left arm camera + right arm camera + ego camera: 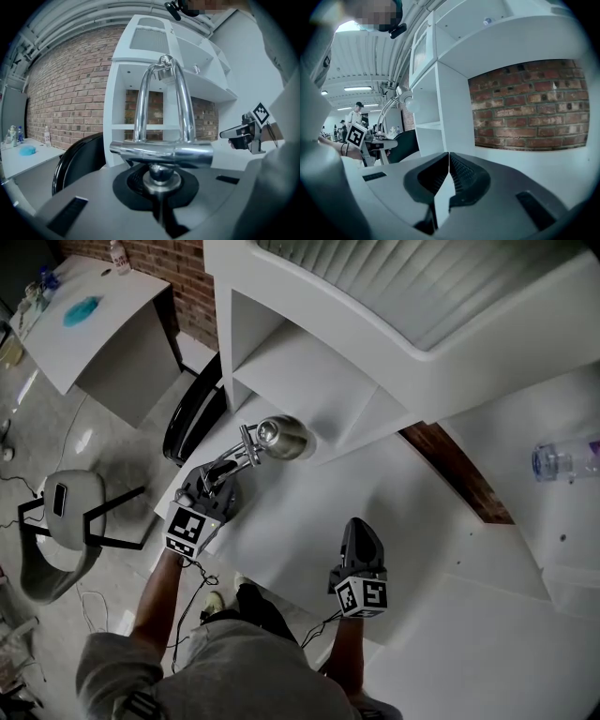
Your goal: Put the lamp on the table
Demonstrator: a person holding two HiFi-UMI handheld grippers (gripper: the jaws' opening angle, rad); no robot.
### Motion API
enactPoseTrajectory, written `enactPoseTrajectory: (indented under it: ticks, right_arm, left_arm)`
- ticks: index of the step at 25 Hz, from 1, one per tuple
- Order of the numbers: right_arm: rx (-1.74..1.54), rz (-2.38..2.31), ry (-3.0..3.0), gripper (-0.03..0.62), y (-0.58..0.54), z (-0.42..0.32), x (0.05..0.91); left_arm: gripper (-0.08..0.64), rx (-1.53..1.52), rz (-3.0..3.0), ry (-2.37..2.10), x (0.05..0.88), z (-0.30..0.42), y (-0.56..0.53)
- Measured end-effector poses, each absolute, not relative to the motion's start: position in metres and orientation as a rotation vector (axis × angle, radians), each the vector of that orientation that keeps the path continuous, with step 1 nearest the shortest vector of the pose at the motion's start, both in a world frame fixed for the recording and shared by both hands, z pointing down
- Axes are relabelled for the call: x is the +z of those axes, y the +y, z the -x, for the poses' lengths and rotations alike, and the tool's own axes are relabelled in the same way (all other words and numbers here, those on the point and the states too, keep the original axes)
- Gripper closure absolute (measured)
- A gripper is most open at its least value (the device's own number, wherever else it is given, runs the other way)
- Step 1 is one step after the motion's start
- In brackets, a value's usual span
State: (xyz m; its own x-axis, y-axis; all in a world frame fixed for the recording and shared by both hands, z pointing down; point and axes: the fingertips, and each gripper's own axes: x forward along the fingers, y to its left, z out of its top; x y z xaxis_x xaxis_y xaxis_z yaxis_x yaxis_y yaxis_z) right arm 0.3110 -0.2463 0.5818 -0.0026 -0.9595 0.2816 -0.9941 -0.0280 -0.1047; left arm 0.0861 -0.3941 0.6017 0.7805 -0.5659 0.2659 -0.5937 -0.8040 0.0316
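The lamp is chrome, with a rounded head point(281, 437) and two curved tube arms point(246, 454). My left gripper point(220, 486) is shut on the lamp's lower stem, over the left end of the white table point(309, 521). In the left gripper view the tube arms point(161, 103) rise from a cross bar point(161, 153), and the left gripper point(161, 185) clamps the knob under it. The lamp's base is hidden. My right gripper point(361, 542) hangs over the table's front edge, shut and empty; in its own view the right gripper point(449, 164) shows its jaws together. The lamp point(401, 101) appears far left there.
A white shelf unit point(309, 334) stands on the table right behind the lamp, with a brick wall point(529, 105) beside it. A black chair point(192, 418) stands left of the table. Farther left are a white stool point(61, 507) and another white desk point(94, 324). A clear bottle point(562, 460) lies at the right.
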Motion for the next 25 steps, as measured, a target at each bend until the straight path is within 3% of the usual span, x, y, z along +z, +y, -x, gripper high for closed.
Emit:
enactPoseTrajectory:
  ticks: [25]
  right_arm:
    - [0.444, -2.153, -2.084, 0.569, -0.226, -0.297, 0.582]
  left_arm:
    - [0.558, 0.290, -2.902, -0.977, 0.604, -0.074, -0.382]
